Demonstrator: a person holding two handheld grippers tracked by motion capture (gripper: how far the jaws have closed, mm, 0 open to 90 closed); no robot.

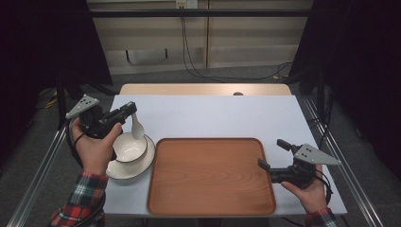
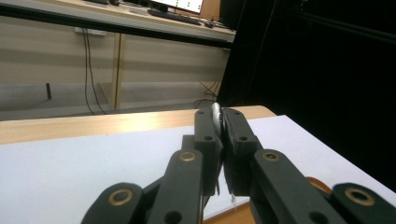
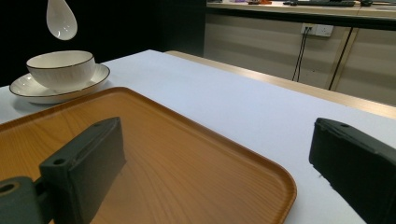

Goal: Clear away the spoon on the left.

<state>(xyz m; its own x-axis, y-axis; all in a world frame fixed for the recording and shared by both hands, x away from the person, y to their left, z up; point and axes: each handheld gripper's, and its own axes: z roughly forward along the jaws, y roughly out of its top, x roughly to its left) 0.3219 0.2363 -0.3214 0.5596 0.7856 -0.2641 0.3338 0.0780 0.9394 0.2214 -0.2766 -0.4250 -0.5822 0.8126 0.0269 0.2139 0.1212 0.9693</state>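
- left of the wooden tray (image 1: 211, 176), on the white worktop (image 1: 217, 116), a white bowl (image 1: 128, 147) sits in a saucer (image 1: 142, 163) of the same dark-rimmed ware.
- above the bowl, clear of its rim, hangs a white spoon (image 1: 137, 127), scoop end down.
- the left gripper (image 1: 126, 112) has its fingers (image 2: 205, 140) closed tight on the spoon's handle (image 2: 216, 114), which shows as a thin pale edge between them in the left gripper view.
- right of the tray, near its edge, the right gripper (image 1: 272, 155) rests in the hand with its fingers (image 3: 86, 158) wide apart and nothing between them.
- the spoon looks like glazed ceramic: light, stiff, slick and likely to chip if dropped, so a firm grip well along the handle suits it.
- bowl and saucer look equally brittle; each is best taken by the rim.
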